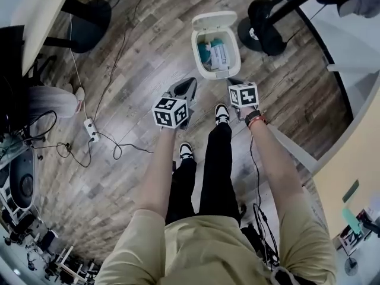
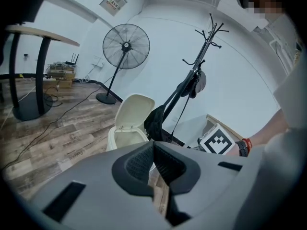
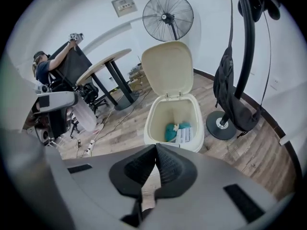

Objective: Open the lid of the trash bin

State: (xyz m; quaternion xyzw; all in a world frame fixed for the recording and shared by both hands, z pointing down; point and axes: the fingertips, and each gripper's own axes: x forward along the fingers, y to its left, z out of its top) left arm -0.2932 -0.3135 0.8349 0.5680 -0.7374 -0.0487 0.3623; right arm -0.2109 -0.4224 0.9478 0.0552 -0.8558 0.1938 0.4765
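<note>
A cream trash bin [image 1: 216, 55] stands on the wood floor ahead of me, its lid [image 1: 214, 21] swung up and back. Teal and white rubbish lies inside. In the right gripper view the bin [image 3: 175, 121] sits just beyond my jaws with the lid [image 3: 167, 68] upright. The left gripper view shows the bin [image 2: 125, 137] and its raised lid [image 2: 135, 111] off to the left. My left gripper [image 1: 189, 86] hangs near the bin's left front, shut and empty. My right gripper [image 1: 233, 82] hovers at the bin's front right, shut and empty.
A coat stand with a black round base [image 1: 263, 28] and a hanging bag [image 3: 228, 92] rises right of the bin. A standing fan [image 3: 168, 14] and round tables [image 3: 103, 66] are behind. A power strip and cables [image 1: 90, 129] lie on the floor left. My feet [image 1: 221, 113] are just behind the grippers.
</note>
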